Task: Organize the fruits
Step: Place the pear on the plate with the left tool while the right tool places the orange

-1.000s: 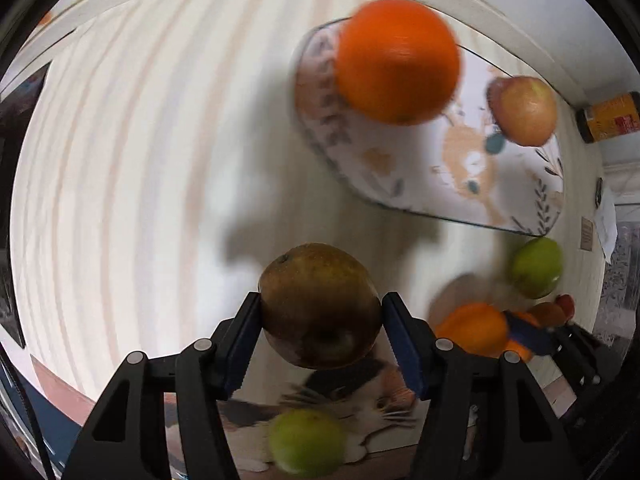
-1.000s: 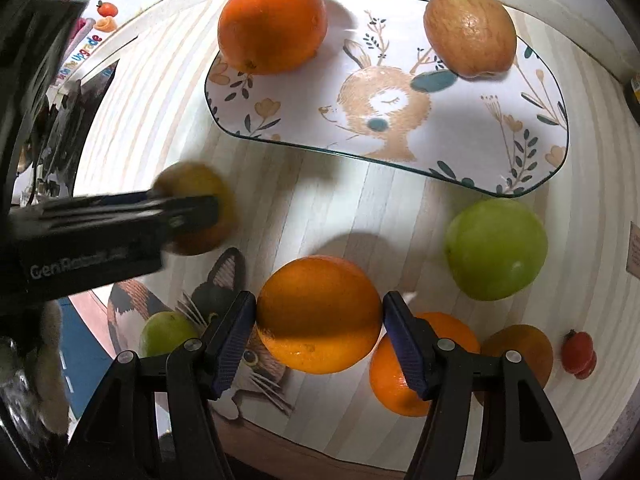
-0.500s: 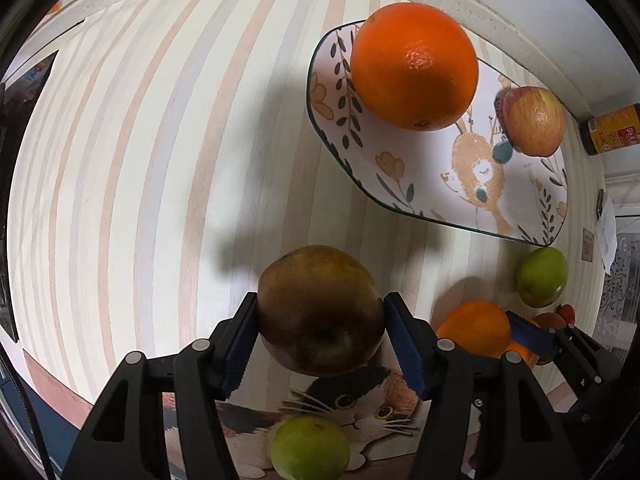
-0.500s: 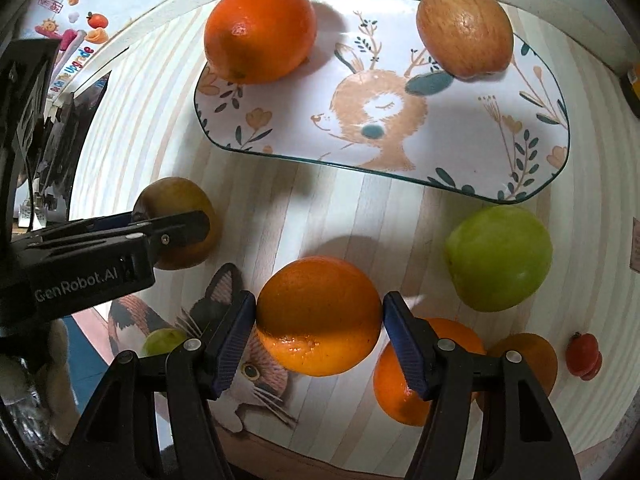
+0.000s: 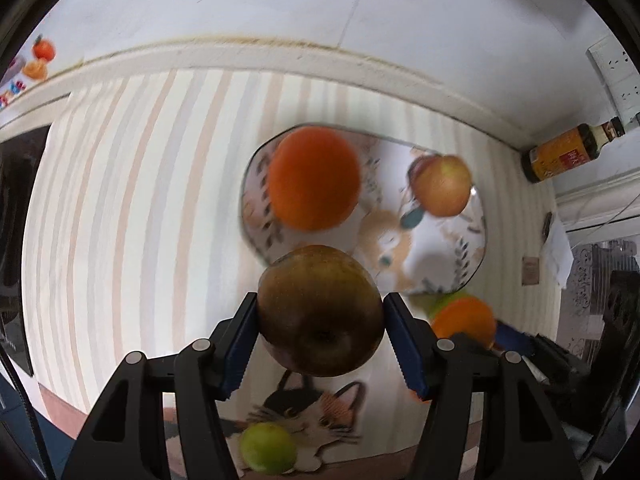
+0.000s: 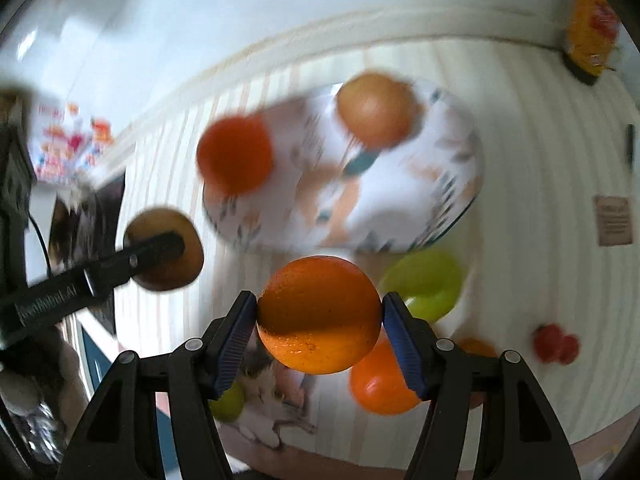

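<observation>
My left gripper is shut on a brown pear and holds it above the striped table, near the front rim of the patterned plate. The plate carries an orange and a red apple. My right gripper is shut on an orange, held in the air in front of the same plate. The left gripper with the pear shows at the left of the right wrist view.
A green apple, another orange and a small red fruit lie on the table at the right. A small green fruit sits on a cat-print mat. A sauce bottle stands by the wall.
Both grippers have lifted and tilted up with their fruit, so the plate now sits farther off and the wall shows. The views are blurred by motion.
</observation>
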Action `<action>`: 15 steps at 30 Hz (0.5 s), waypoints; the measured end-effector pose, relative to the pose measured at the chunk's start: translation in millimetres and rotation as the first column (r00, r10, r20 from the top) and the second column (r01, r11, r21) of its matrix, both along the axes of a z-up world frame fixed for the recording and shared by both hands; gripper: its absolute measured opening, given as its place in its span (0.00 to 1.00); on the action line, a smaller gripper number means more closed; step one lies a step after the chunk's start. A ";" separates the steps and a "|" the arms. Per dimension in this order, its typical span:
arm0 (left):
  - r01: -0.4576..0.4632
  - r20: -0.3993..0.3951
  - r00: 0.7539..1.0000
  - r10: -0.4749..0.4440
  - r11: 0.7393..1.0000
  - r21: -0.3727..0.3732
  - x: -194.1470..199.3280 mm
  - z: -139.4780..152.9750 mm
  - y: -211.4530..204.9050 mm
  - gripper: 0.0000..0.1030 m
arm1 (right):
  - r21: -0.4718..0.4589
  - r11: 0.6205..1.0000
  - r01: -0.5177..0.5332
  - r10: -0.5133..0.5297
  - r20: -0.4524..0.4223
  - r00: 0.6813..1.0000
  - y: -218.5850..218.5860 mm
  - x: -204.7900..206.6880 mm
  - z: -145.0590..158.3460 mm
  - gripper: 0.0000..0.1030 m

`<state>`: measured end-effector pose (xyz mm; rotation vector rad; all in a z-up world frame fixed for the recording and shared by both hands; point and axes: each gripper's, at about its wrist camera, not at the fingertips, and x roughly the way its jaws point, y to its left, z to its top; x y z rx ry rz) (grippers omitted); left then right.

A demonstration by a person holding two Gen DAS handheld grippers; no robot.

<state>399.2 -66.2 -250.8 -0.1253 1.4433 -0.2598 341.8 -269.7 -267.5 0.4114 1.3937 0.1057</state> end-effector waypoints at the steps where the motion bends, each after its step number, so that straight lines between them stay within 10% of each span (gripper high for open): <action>1: 0.002 0.000 1.000 -0.002 1.000 0.000 4.1 -0.4 -7.6 0.58 | 0.000 1.000 0.017 -0.017 0.004 1.000 -9.3 7.4 1.4 0.65; 15: -0.048 -0.196 0.980 0.033 0.996 -0.071 47.5 -58.0 -65.3 0.59 | 0.035 0.987 0.159 -0.157 -0.045 0.987 -70.0 61.5 -49.1 0.67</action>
